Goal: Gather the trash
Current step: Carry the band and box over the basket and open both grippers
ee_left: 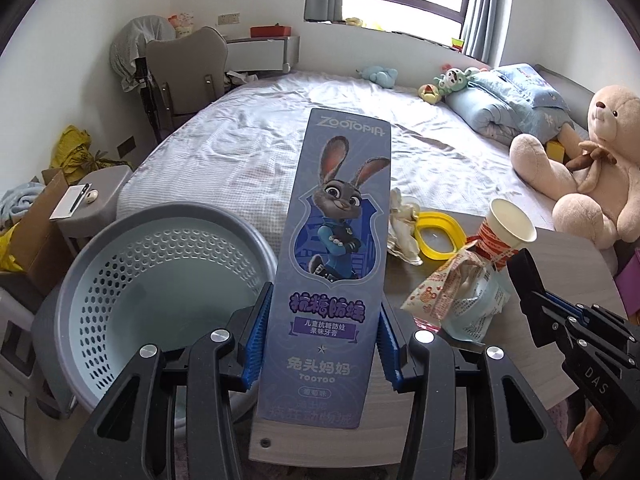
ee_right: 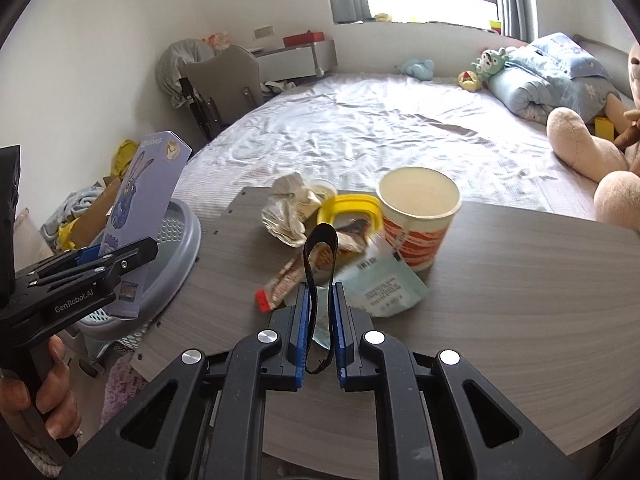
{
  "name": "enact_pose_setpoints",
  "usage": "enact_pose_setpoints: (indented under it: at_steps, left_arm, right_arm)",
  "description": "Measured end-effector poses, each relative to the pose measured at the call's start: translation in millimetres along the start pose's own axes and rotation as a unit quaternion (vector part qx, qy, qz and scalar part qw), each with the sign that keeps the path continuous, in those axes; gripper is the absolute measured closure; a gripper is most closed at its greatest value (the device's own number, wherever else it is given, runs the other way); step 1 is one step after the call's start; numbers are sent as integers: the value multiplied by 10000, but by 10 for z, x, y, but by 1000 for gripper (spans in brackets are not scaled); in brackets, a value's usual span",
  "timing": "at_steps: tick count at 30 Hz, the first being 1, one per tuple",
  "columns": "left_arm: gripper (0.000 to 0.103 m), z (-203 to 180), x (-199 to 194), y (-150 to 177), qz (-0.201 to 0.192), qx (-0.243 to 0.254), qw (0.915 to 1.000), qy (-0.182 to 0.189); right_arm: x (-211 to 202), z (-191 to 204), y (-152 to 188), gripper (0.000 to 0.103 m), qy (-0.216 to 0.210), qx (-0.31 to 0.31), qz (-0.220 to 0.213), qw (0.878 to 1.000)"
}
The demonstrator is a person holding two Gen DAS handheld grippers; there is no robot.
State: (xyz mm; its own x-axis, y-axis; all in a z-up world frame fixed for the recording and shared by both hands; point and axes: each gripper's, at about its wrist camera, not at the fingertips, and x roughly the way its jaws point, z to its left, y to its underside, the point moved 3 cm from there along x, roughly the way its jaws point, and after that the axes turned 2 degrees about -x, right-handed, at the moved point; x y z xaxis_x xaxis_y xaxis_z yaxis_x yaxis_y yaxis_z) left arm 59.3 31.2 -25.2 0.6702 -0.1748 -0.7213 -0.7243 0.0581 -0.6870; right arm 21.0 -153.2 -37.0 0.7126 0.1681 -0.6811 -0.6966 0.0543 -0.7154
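My left gripper (ee_left: 320, 344) is shut on a tall purple toothpaste box (ee_left: 340, 240) with a cartoon rabbit, held upright between the blue pads. Just left of it is a grey-and-blue perforated basket (ee_left: 160, 272), whose inside looks bare. My right gripper (ee_right: 320, 312) is shut on a black band loop (ee_right: 320, 256) over the grey table (ee_right: 520, 300). Beyond it lie a paper cup (ee_right: 416, 216), a yellow ring (ee_right: 352, 208), crumpled paper (ee_right: 288, 208), a red snack wrapper (ee_right: 280, 284) and a pale green packet (ee_right: 384, 284). The right wrist view also shows the left gripper (ee_right: 132, 258) with the box (ee_right: 140, 200) by the basket (ee_right: 180, 248).
A bed (ee_left: 320, 136) with a rumpled sheet runs behind the table. A large teddy bear (ee_left: 592, 168) sits at its right side. A grey chair (ee_left: 184, 76) and a cardboard box (ee_left: 44, 220) stand at the left. A person's hand (ee_right: 48, 392) grips the left handle.
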Motion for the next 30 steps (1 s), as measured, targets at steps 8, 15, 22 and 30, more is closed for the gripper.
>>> enact_pose_setpoints:
  at_steps: [8, 15, 22, 30]
  left_arm:
    - [58, 614, -7, 40, 71, -270, 9987, -418]
    - [58, 1219, 59, 96, 230, -607, 9948, -781]
    - [58, 1619, 154, 152, 425, -847, 9898, -1062]
    - [58, 1732, 289, 160, 630, -894, 9875, -1138]
  right_arm:
    - [325, 722, -259, 91, -564, -468, 32, 9973]
    - [630, 1318, -342, 91, -999, -865, 245, 9909]
    - [892, 1687, -344, 91, -1213, -1050, 487, 9858]
    - [1112, 1827, -347, 91, -1342, -1067, 727, 9825]
